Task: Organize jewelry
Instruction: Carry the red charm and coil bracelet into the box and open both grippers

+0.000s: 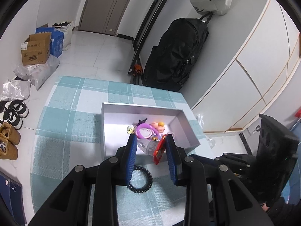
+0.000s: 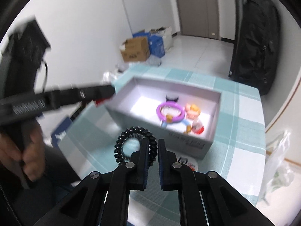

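Left wrist view: left gripper (image 1: 150, 138) sits above the near wall of the box (image 1: 185, 121), fingertips over the box interior. Flat tag (image 1: 159, 151) lies against the inner face of the right finger. Ring (image 1: 144, 130), doll (image 1: 159, 126) and small charm (image 1: 130, 129) lie in the box just ahead of the fingertips. Coiled hair tie (image 1: 140, 179) is below and behind the fingertips, outside the box, over the tablecloth (image 1: 75, 101).

Right wrist view: right gripper (image 2: 152, 143) is in front of the box's near wall, the hair tie looped around its left finger. The box lies ahead and to the right.
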A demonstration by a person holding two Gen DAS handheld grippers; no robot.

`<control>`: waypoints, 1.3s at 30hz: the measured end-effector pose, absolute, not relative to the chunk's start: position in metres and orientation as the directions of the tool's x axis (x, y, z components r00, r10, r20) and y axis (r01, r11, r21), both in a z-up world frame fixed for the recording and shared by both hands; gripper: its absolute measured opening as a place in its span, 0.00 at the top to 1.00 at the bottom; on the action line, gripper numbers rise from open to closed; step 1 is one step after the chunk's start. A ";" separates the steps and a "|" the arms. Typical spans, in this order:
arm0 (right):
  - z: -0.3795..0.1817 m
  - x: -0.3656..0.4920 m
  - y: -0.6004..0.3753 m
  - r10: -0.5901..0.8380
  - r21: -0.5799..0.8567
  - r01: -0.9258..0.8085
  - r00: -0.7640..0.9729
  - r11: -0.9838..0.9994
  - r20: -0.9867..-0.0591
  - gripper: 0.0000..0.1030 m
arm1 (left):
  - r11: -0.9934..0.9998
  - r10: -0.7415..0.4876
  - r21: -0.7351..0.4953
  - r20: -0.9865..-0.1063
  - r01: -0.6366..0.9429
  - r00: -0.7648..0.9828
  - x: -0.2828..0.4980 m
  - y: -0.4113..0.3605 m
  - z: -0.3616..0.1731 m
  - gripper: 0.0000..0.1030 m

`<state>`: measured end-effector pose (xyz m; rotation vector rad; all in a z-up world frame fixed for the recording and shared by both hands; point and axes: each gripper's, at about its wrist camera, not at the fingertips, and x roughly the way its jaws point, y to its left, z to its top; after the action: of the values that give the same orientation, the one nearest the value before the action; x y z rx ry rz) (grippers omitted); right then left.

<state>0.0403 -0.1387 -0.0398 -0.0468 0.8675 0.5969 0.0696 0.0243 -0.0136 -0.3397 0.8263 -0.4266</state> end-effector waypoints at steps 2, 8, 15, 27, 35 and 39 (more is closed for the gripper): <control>-0.032 0.047 -0.146 0.502 0.236 -0.500 0.504 0.833 -0.703 0.92 | 0.864 -0.489 -0.445 -0.624 0.237 0.610 0.072 0.023 -0.010 0.76; -0.012 0.071 -0.163 0.538 0.294 -0.470 0.555 0.832 -0.634 0.92 | 0.857 -0.495 -0.457 -0.606 0.236 0.623 0.084 0.021 -0.007 0.76; -0.011 0.091 -0.169 0.544 0.325 -0.443 0.581 0.835 -0.605 0.92 | 0.860 -0.490 -0.464 -0.637 0.210 0.595 0.103 0.017 -0.019 0.76; -0.012 0.112 -0.189 0.554 0.384 -0.400 0.600 0.832 -0.577 0.92 | 0.859 -0.495 -0.471 -0.656 0.204 0.570 0.120 0.007 -0.024 0.76; -0.023 0.123 -0.192 0.547 0.386 -0.388 0.591 0.837 -0.593 0.92 | 0.867 -0.485 -0.457 -0.683 0.198 0.546 0.127 -0.002 -0.031 0.76; -0.031 0.128 -0.191 0.544 0.390 -0.380 0.579 0.839 -0.607 0.92 | 0.875 -0.474 -0.443 -0.698 0.197 0.536 0.130 -0.006 -0.036 0.76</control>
<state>0.1279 -0.1906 -0.0307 0.2273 0.7840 0.5459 0.1305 -0.0060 -0.0355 -0.3298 0.9238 -0.4082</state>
